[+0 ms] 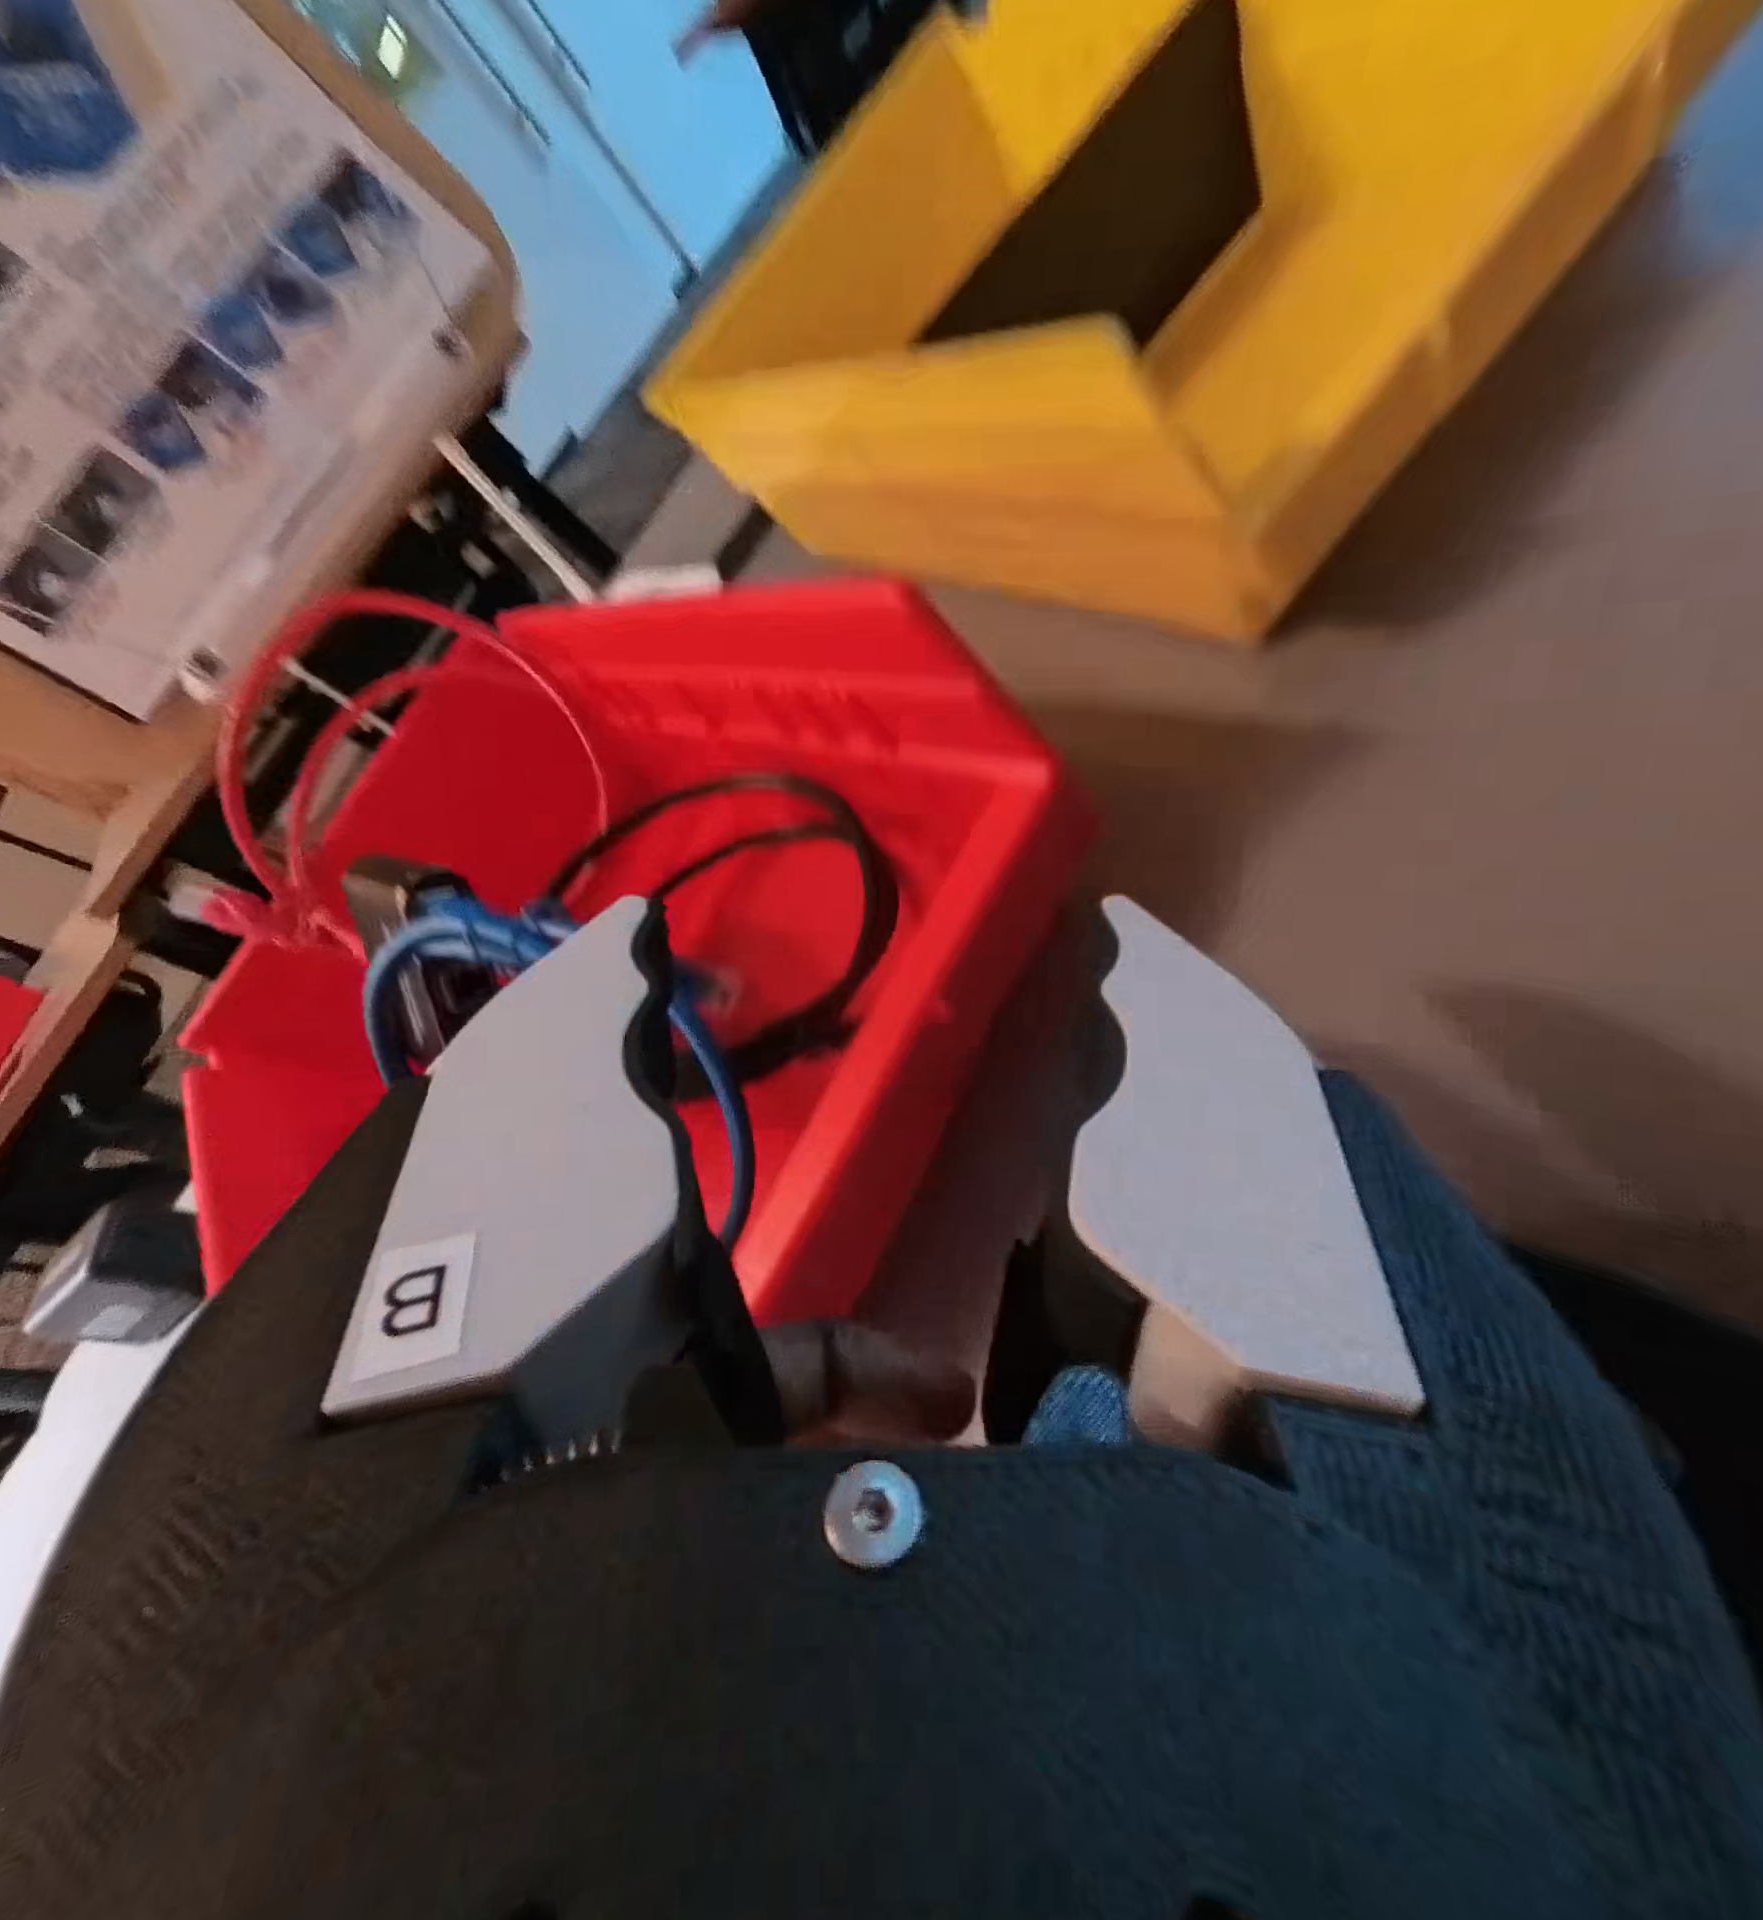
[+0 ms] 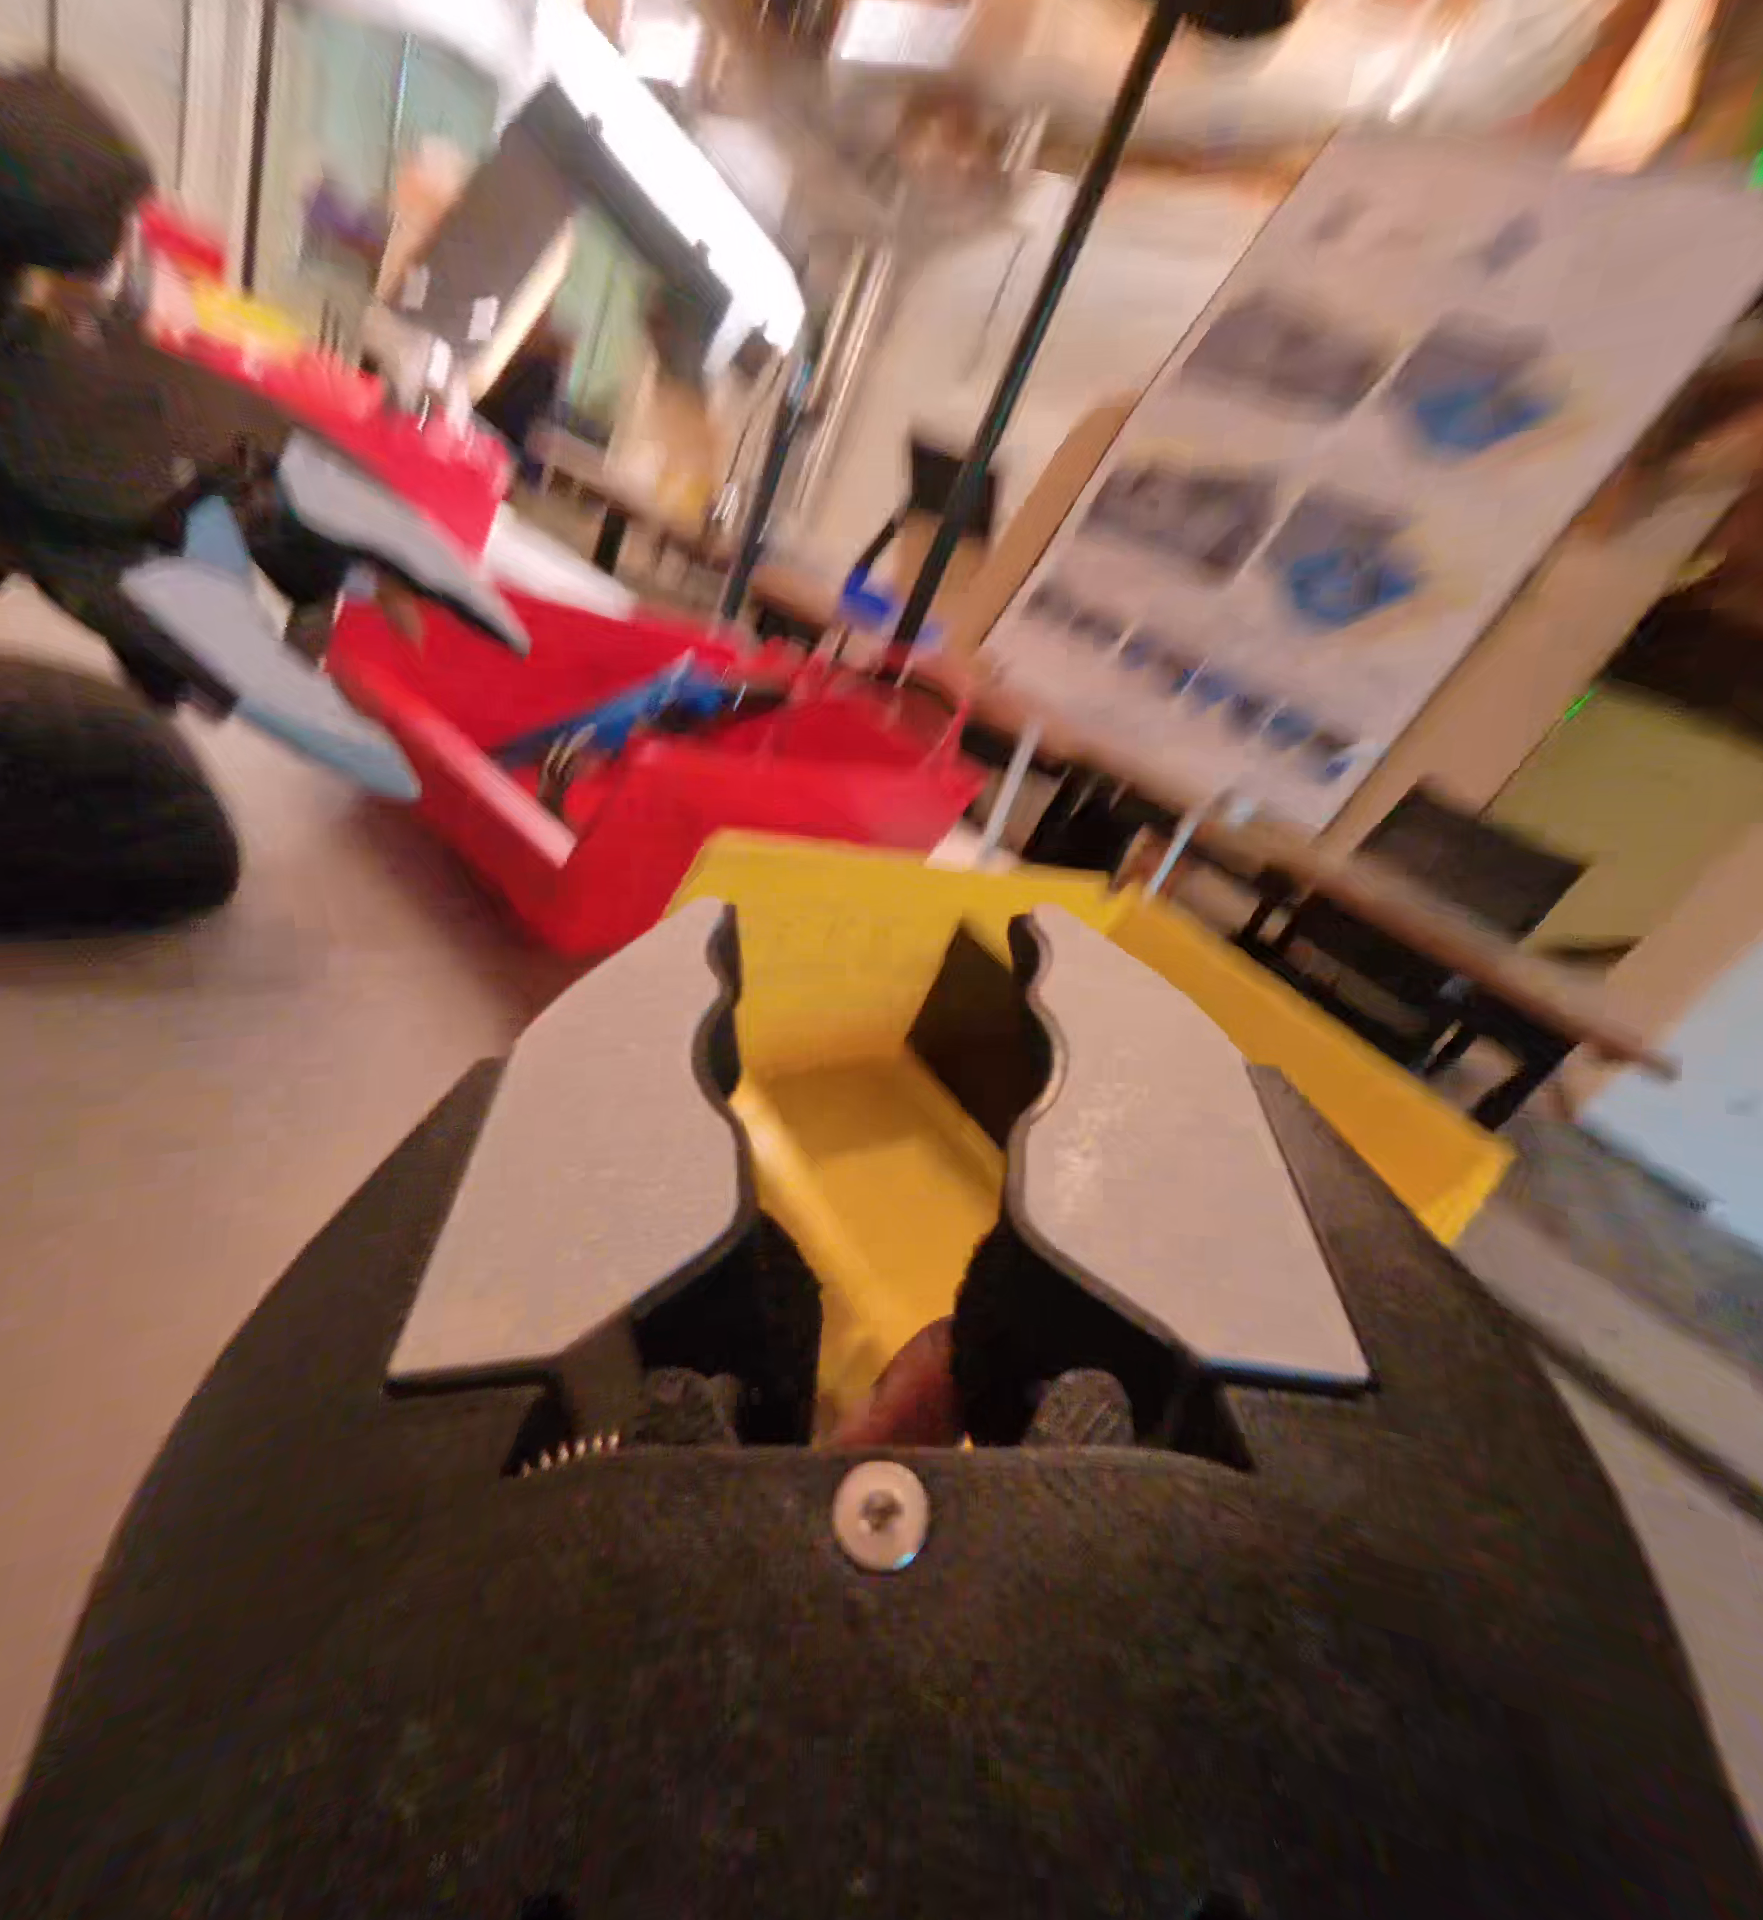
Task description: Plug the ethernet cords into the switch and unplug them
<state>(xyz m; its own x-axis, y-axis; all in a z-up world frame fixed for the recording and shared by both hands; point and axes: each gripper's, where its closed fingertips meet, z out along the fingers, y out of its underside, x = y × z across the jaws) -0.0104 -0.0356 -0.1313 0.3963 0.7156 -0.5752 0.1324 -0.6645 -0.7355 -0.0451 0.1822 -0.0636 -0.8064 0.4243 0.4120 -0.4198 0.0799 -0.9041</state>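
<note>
Just ahead of left gripper (image 1: 877,914), jaws parted, empty: red bin (image 1: 960,935) holding blue cord (image 1: 731,1122), black cord (image 1: 856,831) | ahead of right gripper (image 2: 872,920), parted, empty: yellow bin (image 2: 856,1143) | left nearer cords | switch unidentifiable

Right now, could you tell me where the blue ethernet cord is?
In the left wrist view the blue ethernet cord lies inside the red bin, beside a black cord, just ahead of the left gripper.
</note>
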